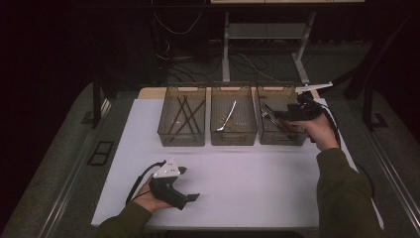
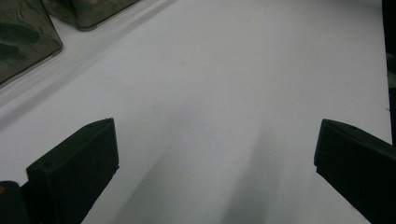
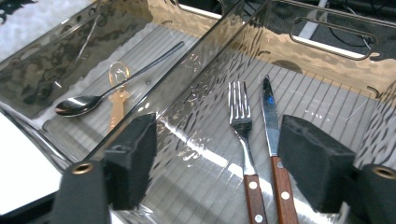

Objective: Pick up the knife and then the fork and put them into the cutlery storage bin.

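Note:
My right gripper point(image 1: 271, 114) hovers over the right clear bin point(image 1: 281, 141), jaws apart and nothing pinched between them. In the right gripper view a fork point(image 3: 240, 116) and a knife point(image 3: 268, 112), both with wooden handles, lie side by side on the floor of this bin point(image 3: 327, 51), below the open right gripper point(image 3: 217, 135). My left gripper point(image 1: 189, 184) rests low at the near left of the white table point(image 1: 247, 183), held in a hand. In its own view the left gripper point(image 2: 215, 135) stands wide open over bare white surface.
Three clear bins stand in a row at the table's far side. The middle bin point(image 1: 234, 139) holds a metal spoon point(image 3: 79, 105) and an amber plastic spoon point(image 3: 117, 93). The left bin point(image 1: 181, 140) holds several dark sticks. Cables and desk legs lie beyond the table.

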`<move>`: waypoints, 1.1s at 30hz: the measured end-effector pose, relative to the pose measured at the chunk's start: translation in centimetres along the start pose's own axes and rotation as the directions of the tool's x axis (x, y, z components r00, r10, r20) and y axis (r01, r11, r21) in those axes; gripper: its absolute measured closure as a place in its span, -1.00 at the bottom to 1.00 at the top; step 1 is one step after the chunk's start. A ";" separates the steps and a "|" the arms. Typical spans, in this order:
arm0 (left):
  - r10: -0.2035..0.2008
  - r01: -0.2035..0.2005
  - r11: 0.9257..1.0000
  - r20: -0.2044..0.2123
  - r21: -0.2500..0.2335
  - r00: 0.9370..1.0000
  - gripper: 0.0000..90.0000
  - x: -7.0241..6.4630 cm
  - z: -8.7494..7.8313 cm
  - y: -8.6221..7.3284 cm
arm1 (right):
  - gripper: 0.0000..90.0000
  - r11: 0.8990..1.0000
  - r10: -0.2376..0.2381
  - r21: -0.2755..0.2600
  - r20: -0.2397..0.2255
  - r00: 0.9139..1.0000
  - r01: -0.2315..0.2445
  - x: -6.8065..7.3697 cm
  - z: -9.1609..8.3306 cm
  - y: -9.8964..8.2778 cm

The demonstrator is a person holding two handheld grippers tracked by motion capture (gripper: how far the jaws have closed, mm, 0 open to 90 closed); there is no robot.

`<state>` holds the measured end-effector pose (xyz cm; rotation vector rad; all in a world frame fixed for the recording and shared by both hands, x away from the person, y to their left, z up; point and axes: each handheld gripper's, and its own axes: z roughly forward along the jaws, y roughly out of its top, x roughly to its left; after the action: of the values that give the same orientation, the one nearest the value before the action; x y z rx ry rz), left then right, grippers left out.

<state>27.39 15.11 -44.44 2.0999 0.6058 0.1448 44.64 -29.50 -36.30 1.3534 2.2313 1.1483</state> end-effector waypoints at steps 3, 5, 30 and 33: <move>-0.005 0.005 1.000 -0.004 -0.002 1.000 -1.00 0.1 -0.1 0.0 | -0.57 1.000 0.001 -0.017 -0.006 1.000 -0.001 0.4 -0.4 -0.6; -0.006 0.006 1.000 -0.008 -0.002 1.000 -1.00 0.2 -0.1 0.1 | -0.60 0.999 -0.008 -0.034 -0.012 1.000 0.007 0.7 -0.7 -1.1; 0.000 0.000 1.000 -0.025 0.007 1.000 -1.00 1.0 -0.6 -0.2 | -0.71 0.979 -0.148 -0.149 -0.068 0.987 0.137 6.4 -4.5 -9.2; -0.001 0.001 1.000 -0.024 0.005 1.000 -1.00 0.9 -0.6 -0.2 | -0.71 0.980 -0.149 -0.142 -0.081 0.986 0.136 6.8 -4.8 -10.3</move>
<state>27.92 16.05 -44.34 2.1055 0.6225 0.1682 31.93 -28.56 -39.92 1.0893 2.2255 1.3081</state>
